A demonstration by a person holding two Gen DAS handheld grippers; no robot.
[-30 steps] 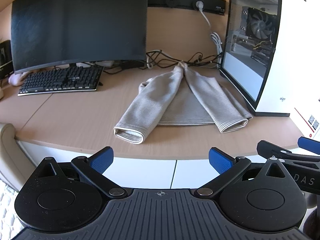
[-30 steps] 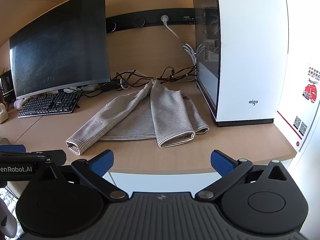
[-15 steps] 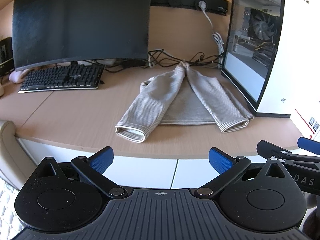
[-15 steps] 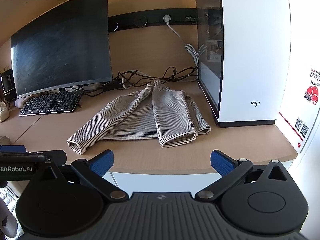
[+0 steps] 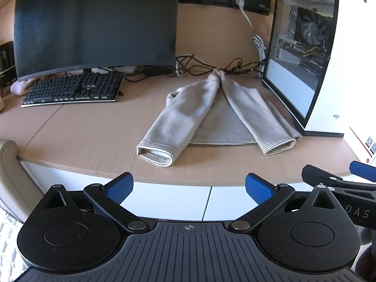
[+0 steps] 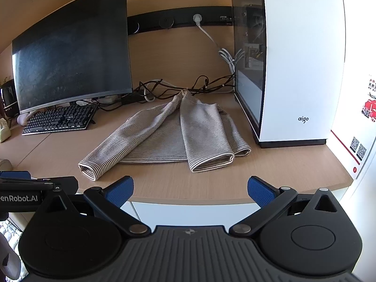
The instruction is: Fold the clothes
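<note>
A grey striped garment (image 5: 211,117) (image 6: 174,136) lies flat on the wooden desk (image 5: 82,136), both sleeves folded down over its body with the cuffs toward the front edge. My left gripper (image 5: 189,186) hovers in front of the desk edge, short of the left cuff (image 5: 155,156), open and empty. My right gripper (image 6: 190,188) is likewise open and empty before the desk edge, below the right cuff (image 6: 212,163). The right gripper's tip (image 5: 338,179) shows at the right of the left wrist view.
A dark curved monitor (image 5: 94,23) and black keyboard (image 5: 72,89) stand at the back left. A white PC case (image 5: 329,58) (image 6: 293,70) stands right beside the garment. Tangled cables (image 5: 211,65) run along the back wall. A cushioned chair arm (image 5: 9,169) is at left.
Both grippers have edged slightly closer to the desk, so the garment looks a little larger. Their jaws stay open and the garment has not moved.
</note>
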